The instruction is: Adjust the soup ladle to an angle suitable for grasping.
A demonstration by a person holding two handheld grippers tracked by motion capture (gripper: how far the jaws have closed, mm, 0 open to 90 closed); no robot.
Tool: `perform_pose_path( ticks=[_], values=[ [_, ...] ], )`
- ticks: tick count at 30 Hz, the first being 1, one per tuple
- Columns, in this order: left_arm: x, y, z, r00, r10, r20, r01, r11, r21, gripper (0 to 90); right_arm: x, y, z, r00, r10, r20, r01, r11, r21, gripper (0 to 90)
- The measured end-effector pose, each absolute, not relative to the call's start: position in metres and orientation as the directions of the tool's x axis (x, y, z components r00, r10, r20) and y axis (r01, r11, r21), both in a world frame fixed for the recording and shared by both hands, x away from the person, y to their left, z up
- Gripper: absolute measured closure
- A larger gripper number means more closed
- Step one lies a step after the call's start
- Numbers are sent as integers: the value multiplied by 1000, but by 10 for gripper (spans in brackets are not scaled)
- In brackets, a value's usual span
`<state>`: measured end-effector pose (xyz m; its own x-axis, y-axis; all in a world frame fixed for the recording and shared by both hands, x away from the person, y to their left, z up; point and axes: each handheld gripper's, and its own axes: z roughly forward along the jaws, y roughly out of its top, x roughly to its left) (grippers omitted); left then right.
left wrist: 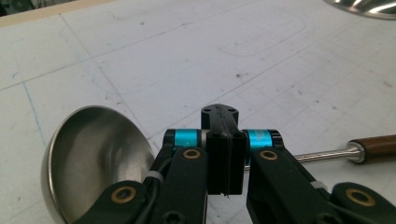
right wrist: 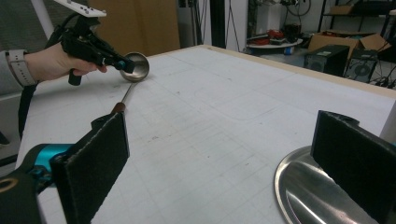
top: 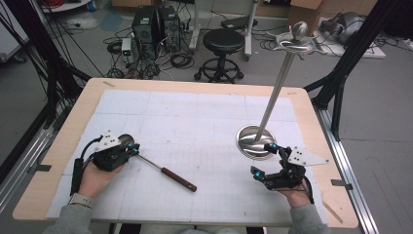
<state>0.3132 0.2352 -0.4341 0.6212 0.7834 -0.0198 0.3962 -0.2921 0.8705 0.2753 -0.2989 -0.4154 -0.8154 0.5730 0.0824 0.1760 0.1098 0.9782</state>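
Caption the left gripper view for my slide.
Left gripper shut on ladle stem, above white mat.

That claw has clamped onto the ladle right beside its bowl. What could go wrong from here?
1. The left claw pinches the ladle on its thin stem next to the bowl, so the long wooden handle could swing or droop when lifted.
2. The tall stand rises on a slim pole from a round base; a swinging ladle might knock it.
3. The open right claw sits close to that base and could nudge it.
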Motion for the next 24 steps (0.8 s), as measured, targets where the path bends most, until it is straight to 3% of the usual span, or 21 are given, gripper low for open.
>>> perform_pose_path(
  ticks=[24],
  values=[
    [336,224,-449,600,800,-1,489,-365,792,896,273,-296,-418,-824,561,82,195,143,970,35]
  ],
)
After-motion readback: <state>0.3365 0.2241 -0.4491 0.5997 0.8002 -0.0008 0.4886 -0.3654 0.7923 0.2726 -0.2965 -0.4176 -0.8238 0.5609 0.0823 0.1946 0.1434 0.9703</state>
